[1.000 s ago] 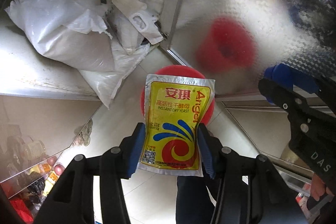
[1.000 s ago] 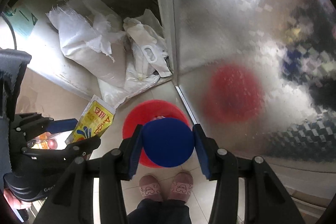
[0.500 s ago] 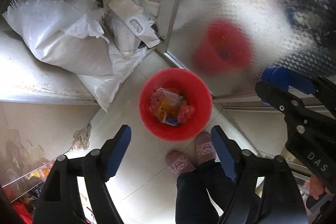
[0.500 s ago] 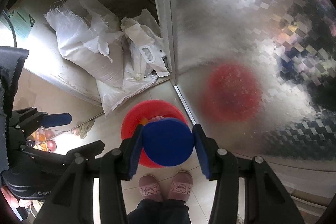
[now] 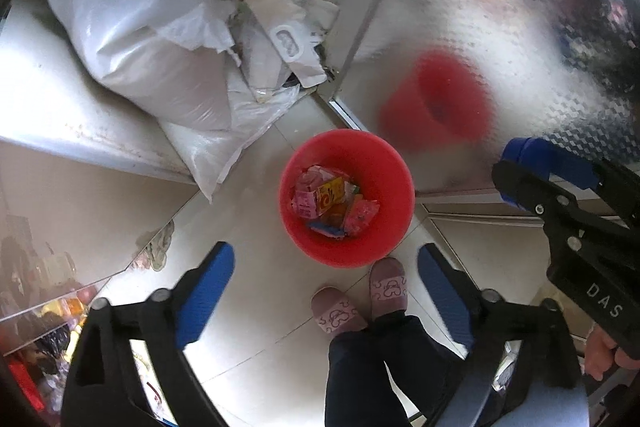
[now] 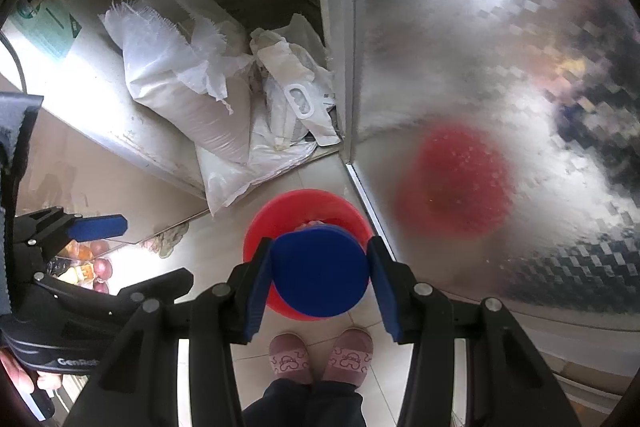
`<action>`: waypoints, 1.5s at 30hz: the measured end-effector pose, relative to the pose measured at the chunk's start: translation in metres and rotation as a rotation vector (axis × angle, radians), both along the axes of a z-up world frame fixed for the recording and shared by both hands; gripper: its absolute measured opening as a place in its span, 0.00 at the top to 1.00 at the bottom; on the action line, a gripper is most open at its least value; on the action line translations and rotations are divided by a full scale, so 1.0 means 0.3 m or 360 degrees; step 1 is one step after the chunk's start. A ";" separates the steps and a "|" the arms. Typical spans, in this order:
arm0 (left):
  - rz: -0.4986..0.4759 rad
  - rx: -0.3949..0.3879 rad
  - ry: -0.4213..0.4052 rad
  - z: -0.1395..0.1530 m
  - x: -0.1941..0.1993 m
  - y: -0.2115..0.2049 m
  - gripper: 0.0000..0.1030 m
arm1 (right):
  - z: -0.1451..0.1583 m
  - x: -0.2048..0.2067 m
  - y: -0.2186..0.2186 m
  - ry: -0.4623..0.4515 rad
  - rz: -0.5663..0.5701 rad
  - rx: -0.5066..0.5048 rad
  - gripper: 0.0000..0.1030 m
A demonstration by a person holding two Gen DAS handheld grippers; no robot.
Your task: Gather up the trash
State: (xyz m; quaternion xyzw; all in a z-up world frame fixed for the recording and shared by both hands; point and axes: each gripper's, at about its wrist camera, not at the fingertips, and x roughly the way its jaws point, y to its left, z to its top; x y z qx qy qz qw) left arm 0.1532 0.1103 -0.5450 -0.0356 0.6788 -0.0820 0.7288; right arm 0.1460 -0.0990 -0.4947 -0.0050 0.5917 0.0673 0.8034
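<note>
While the left gripper (image 5: 324, 291) opens, empty, above the red bin (image 5: 394, 187), the right gripper (image 6: 318, 273) clamps a blue, apparently round object (image 6: 320, 271).

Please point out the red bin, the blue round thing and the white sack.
red bin (image 5: 384, 163), left wrist view, on its inner wall.
blue round thing (image 6: 320, 271), right wrist view, on the middle of its flat face.
white sack (image 5: 152, 67), left wrist view, on its bulging side.
</note>
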 end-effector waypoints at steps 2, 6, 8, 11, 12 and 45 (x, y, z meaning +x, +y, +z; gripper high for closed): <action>0.0006 -0.0002 0.0033 -0.009 -0.006 0.006 0.09 | -0.006 0.004 0.011 0.0004 0.0013 0.0004 0.57; 0.0021 0.0020 0.0031 -0.014 -0.025 0.029 0.07 | -0.021 0.008 0.034 0.0024 0.0050 0.0020 0.57; 0.0036 0.0031 0.0043 -0.022 -0.032 0.043 0.07 | -0.027 0.007 0.048 0.0029 0.0072 0.0022 0.57; 0.0075 0.0044 0.0047 -0.028 -0.043 0.068 0.07 | -0.039 0.007 0.068 0.0036 0.0108 0.0025 0.57; 0.0084 0.0047 0.0047 -0.029 -0.046 0.077 0.07 | -0.044 0.008 0.073 0.0038 0.0118 0.0023 0.57; 0.0240 0.0122 -0.0139 0.296 -0.144 0.141 0.00 | 0.185 -0.082 0.086 -0.0052 0.0207 -0.0057 0.08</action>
